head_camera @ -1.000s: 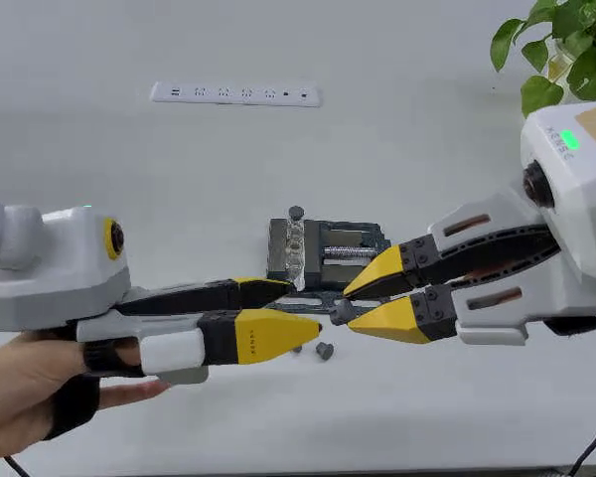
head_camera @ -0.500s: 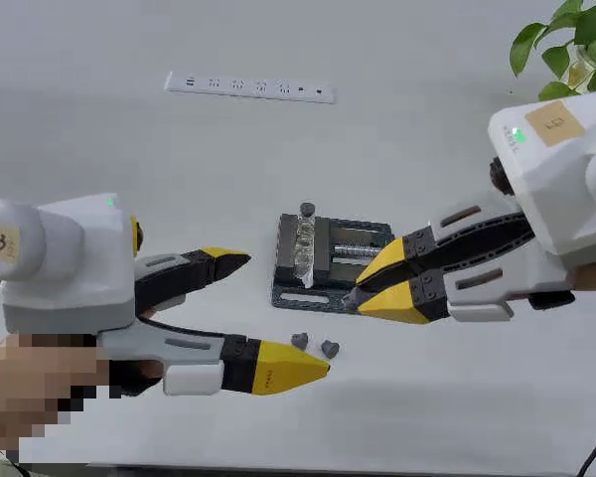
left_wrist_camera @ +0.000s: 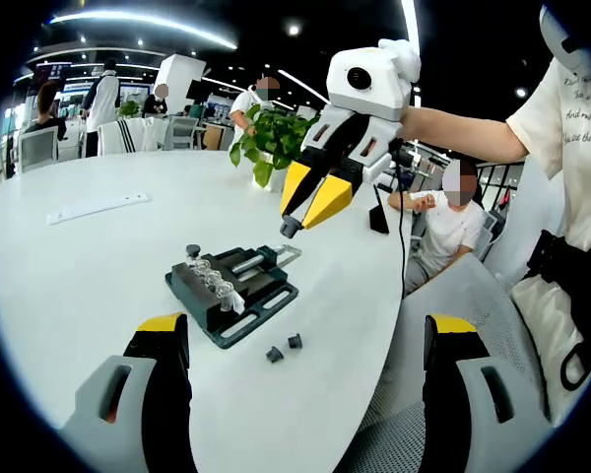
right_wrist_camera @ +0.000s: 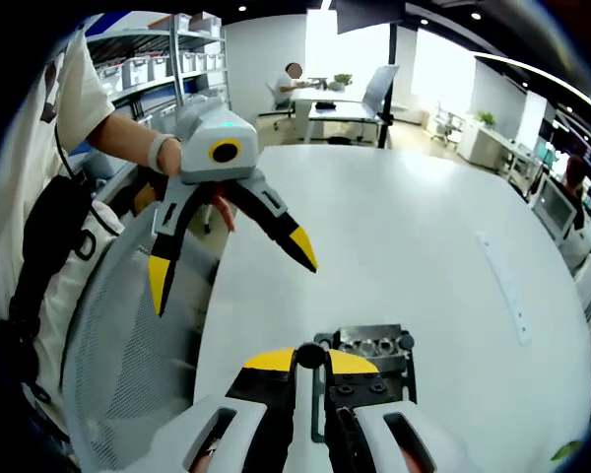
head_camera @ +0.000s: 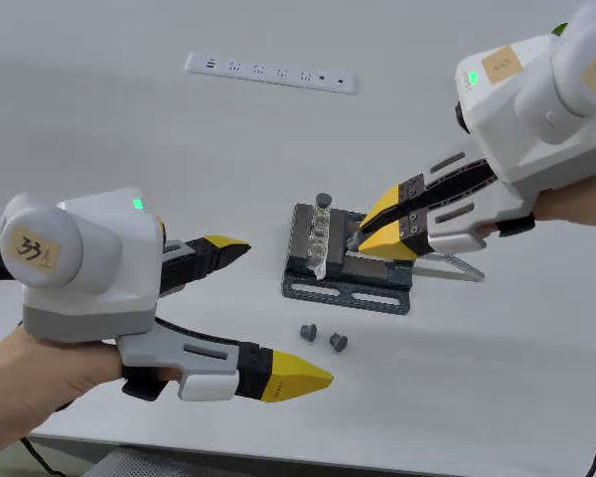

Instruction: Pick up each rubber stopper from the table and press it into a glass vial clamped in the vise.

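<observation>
Yellow-tipped, my left gripper (head_camera: pixel 287 310) hung spread wide near two loose stoppers (head_camera: pixel 308 331) on the table (head_camera: pixel 477 378). My right gripper (head_camera: pixel 358 241) pinched a stopper (left_wrist_camera: pixel 290 228) just above the vials (head_camera: pixel 318 243) in the vise (head_camera: pixel 348 290). I judged it should centre over an open mouth, then press straight down.

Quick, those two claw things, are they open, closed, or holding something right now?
Left gripper: open, holding nothing.
Right gripper: shut on a rubber stopper.

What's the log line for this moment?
right tongs: shut on dark rubber stopper, near black metal vise | left tongs: open | two loose stoppers on white table
</observation>
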A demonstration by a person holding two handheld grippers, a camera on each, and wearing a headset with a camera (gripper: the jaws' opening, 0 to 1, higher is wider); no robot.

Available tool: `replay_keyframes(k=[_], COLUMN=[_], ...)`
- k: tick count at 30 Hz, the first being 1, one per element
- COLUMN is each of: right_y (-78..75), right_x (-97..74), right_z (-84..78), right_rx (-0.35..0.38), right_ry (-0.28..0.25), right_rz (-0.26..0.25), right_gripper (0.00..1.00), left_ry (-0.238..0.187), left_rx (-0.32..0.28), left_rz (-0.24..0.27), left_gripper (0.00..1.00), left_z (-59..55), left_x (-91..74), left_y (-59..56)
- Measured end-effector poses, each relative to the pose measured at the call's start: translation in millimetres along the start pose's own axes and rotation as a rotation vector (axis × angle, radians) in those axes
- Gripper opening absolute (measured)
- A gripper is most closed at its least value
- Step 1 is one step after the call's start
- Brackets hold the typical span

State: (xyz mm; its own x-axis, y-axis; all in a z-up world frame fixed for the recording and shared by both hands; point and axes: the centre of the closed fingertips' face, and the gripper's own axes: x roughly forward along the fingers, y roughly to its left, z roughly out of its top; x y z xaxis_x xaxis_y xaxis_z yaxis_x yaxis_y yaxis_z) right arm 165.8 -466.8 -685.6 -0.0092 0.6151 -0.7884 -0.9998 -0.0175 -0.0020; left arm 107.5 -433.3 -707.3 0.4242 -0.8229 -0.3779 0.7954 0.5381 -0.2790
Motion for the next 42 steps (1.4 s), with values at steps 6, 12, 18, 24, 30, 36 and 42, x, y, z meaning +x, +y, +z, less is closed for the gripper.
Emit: replay_keyframes(k=[6, 12, 18, 24, 30, 36, 42], right_y=[-16.0, -32.4, -42.0, -49.7, -57.8, -67.1, -67.6], right_x=[9.6, 14.5, 15.8, 20.9, 29.9, 37.1, 43.3], right_z=[-3.8, -6.8, -4.3, -8.4, -11.1, -14.0, -18.2], right_rx=[-0.041, -0.094, -0.139, -0.205, -0.253, -0.294, -0.328], right_ry=[0.056, 0.117, 0.158, 0.223, 0.274, 0.312, 0.348], right_rz=[0.002, 0.006, 0.014, 0.029, 0.051, 0.073, 0.100], right_gripper=[0.05, 0.05, 0.05, 0.05, 0.05, 0.05, 0.05], left_ry=[0.011, 0.029, 0.053, 0.052, 0.056, 0.048, 0.042], left_rx=[0.025, 0.055, 0.074, 0.061, 0.058, 0.043, 0.030], left_rz=[0.023, 0.044, 0.056, 0.062, 0.068, 0.074, 0.078], left_gripper=[0.99, 0.99, 0.99, 0.99, 0.99, 0.99, 0.98], left_z=[-1.7, -4.5, -10.7, -14.4, -18.1, -18.8, -20.0], left_x=[-0.1, -1.2, -2.0, -2.5, -2.3, -1.6, -1.0], left_y=[3.0, 6.3, 9.6, 12.0, 13.6, 14.7, 16.0])
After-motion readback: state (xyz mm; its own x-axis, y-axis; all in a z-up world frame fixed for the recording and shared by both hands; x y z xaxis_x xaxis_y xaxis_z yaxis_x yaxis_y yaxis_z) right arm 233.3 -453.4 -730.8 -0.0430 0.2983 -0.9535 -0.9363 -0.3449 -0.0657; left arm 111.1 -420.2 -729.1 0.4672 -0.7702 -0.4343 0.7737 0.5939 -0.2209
